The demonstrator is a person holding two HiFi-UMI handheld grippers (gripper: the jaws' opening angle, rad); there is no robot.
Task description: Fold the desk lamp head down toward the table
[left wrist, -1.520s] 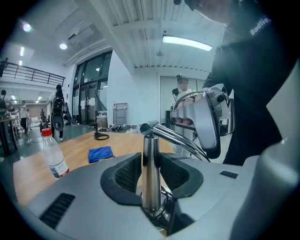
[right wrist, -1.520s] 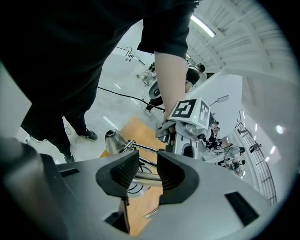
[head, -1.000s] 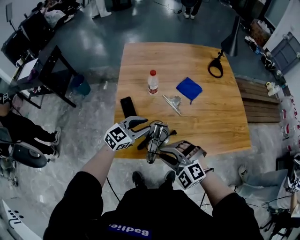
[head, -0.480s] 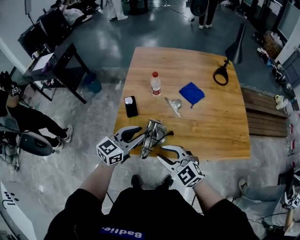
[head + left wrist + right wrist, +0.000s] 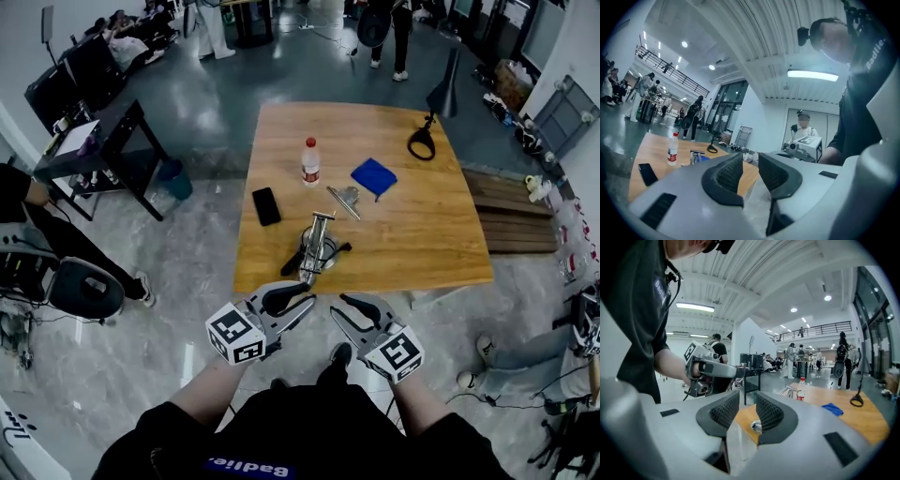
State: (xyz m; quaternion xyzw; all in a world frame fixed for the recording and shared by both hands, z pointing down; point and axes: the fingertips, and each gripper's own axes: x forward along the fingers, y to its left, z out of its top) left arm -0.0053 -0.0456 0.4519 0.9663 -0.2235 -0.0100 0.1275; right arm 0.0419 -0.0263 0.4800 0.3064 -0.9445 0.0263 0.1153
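Note:
The desk lamp point(image 5: 318, 247), silvery metal on a dark base, sits low near the table's front edge in the head view, and nothing touches it. My left gripper point(image 5: 298, 305) and right gripper point(image 5: 349, 309) hover side by side off the table's front edge, short of the lamp. Both pairs of jaws are closing slightly with nothing between them. In the left gripper view the left gripper point(image 5: 750, 164) shows a bare gap. The right gripper point(image 5: 747, 411) in its own view has a shiny rounded metal tip point(image 5: 756, 426) showing behind its pads.
On the wooden table point(image 5: 422, 234) lie a black phone point(image 5: 266, 206), a water bottle point(image 5: 307, 161), a metal clip point(image 5: 343, 201) and a blue cloth point(image 5: 373, 176). A black cone-headed lamp with a ring point(image 5: 421, 142) stands at the back right. People, desks and chairs surround the table.
Both grippers have let go of the lamp and pulled back and up, off the table's front edge. The lamp stays low on the table.

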